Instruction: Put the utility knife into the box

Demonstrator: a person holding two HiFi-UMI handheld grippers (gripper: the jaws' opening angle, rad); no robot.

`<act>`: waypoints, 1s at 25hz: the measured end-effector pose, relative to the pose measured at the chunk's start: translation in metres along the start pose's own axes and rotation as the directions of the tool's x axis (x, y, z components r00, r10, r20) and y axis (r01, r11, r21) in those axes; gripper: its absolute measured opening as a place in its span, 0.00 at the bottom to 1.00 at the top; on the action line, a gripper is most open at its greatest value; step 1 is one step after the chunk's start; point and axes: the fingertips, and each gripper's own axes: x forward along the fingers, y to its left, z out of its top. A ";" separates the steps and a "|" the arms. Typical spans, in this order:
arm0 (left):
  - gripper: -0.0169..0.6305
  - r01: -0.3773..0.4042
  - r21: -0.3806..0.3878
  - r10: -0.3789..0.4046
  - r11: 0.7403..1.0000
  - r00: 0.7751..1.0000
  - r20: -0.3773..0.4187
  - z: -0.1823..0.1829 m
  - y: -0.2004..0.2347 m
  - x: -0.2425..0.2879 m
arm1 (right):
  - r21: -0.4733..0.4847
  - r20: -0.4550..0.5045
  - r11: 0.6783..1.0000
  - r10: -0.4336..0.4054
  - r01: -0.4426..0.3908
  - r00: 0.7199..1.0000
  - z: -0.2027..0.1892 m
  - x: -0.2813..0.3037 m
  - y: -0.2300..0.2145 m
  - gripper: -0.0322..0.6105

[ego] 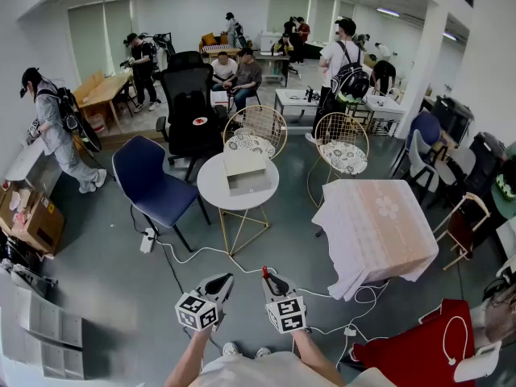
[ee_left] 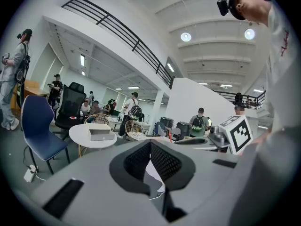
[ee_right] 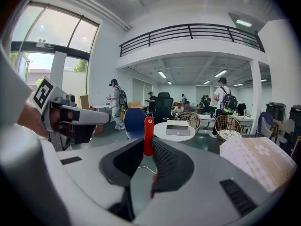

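Carry step: right claw [ee_right: 149, 146] had the utility knife [ee_right: 148, 131] clamped; left claw [ee_left: 150, 145] sat closed, empty. Next needed: reach box [ee_right: 178, 127] on counter [ee_right: 162, 132], release inside.

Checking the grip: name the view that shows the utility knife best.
Right gripper view: the red utility knife stands clamped in the right gripper, close up. The head view shows only its red tip; the left gripper view, barely a sliver.

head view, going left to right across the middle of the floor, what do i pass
cardboard box → blue chair → round white table → cloth-covered table
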 end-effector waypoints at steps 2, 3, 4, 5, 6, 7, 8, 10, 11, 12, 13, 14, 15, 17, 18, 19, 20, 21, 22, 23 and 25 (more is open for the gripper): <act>0.04 -0.002 0.003 0.002 1.000 1.000 0.000 0.001 0.000 0.001 | 0.001 -0.006 1.000 0.005 -0.005 1.000 -0.004 0.001 0.000 0.16; 0.04 -0.002 0.003 0.002 1.000 1.000 0.000 0.001 0.000 0.001 | 0.002 -0.008 1.000 0.006 -0.006 1.000 -0.006 0.001 -0.001 0.16; 0.04 -0.003 0.002 0.003 1.000 1.000 0.000 0.001 0.000 0.001 | 0.002 -0.008 1.000 0.007 -0.007 1.000 -0.006 0.002 -0.001 0.16; 0.04 -0.004 0.001 0.004 1.000 1.000 -0.001 0.000 -0.001 0.001 | 0.001 -0.008 1.000 0.008 -0.008 1.000 -0.006 0.002 -0.001 0.17; 0.04 -0.006 -0.001 0.006 1.000 1.000 -0.002 -0.001 -0.001 0.000 | 0.000 -0.007 1.000 0.008 -0.008 1.000 -0.006 0.001 -0.001 0.16; 0.04 -0.007 -0.004 0.007 1.000 1.000 -0.003 -0.002 -0.002 0.000 | -0.001 -0.007 1.000 0.008 -0.008 1.000 -0.005 0.000 -0.001 0.16; 0.04 -0.009 -0.007 0.009 1.000 1.000 -0.005 -0.004 -0.003 0.000 | -0.002 -0.006 1.000 0.008 -0.008 1.000 -0.005 -0.001 -0.001 0.16; 0.04 -0.012 -0.009 0.012 1.000 1.000 -0.006 -0.006 -0.006 -0.001 | -0.003 -0.006 1.000 0.012 -0.012 1.000 -0.007 -0.003 -0.001 0.16; 0.04 -0.013 -0.009 0.013 1.000 1.000 -0.007 -0.007 -0.008 -0.001 | -0.003 -0.007 1.000 0.016 -0.016 1.000 -0.008 -0.004 -0.001 0.16; 0.04 -0.014 -0.008 0.014 1.000 1.000 -0.007 -0.008 -0.010 -0.001 | -0.001 -0.007 1.000 0.021 -0.021 1.000 -0.009 -0.005 -0.001 0.16; 0.04 -0.014 -0.006 0.014 1.000 1.000 -0.006 -0.009 -0.012 0.000 | 0.004 -0.005 1.000 0.029 -0.029 1.000 -0.010 -0.006 -0.002 0.17; 0.04 -0.014 -0.004 0.014 1.000 1.000 -0.005 -0.009 -0.015 0.000 | 0.013 -0.003 0.999 0.039 -0.039 0.999 -0.011 -0.009 -0.002 0.17; 0.04 -0.013 -0.003 0.013 1.000 1.000 -0.005 -0.010 -0.017 0.001 | 0.022 0.000 0.999 0.048 -0.048 0.999 -0.011 -0.011 -0.002 0.17; 0.04 -0.014 0.000 0.014 1.000 1.000 -0.008 -0.013 -0.021 0.002 | 0.032 0.004 0.998 0.060 -0.060 0.998 -0.013 -0.014 -0.003 0.17; 0.04 -0.014 0.002 0.014 1.000 1.000 -0.011 -0.014 -0.023 0.003 | 0.033 0.003 0.997 0.063 -0.064 0.998 -0.014 -0.016 -0.003 0.17; 0.04 -0.014 0.003 0.015 1.000 1.000 -0.013 -0.014 -0.025 0.004 | 0.033 0.002 0.997 0.066 -0.066 0.998 -0.015 -0.017 -0.005 0.17; 0.04 -0.014 0.004 0.014 1.000 1.000 -0.015 -0.016 -0.028 0.006 | 0.034 0.003 0.997 0.068 -0.068 0.998 -0.017 -0.020 -0.006 0.17; 0.04 -0.012 0.003 0.012 1.000 1.000 -0.017 -0.018 -0.031 0.007 | 0.036 0.005 0.997 0.070 -0.070 0.998 -0.019 -0.022 -0.008 0.17; 0.04 -0.010 0.002 0.010 1.000 1.000 -0.018 -0.020 -0.035 0.008 | 0.037 0.006 0.997 0.071 -0.071 0.997 -0.022 -0.025 -0.010 0.17; 0.04 -0.009 0.001 0.009 1.000 1.000 -0.020 -0.023 -0.039 0.010 | 0.038 0.005 0.997 0.072 -0.072 0.997 -0.025 -0.027 -0.012 0.17; 0.04 -0.008 0.000 0.008 1.000 1.000 -0.027 -0.027 -0.043 0.013 | 0.038 0.001 0.997 0.072 -0.072 0.997 -0.030 -0.029 -0.017 0.17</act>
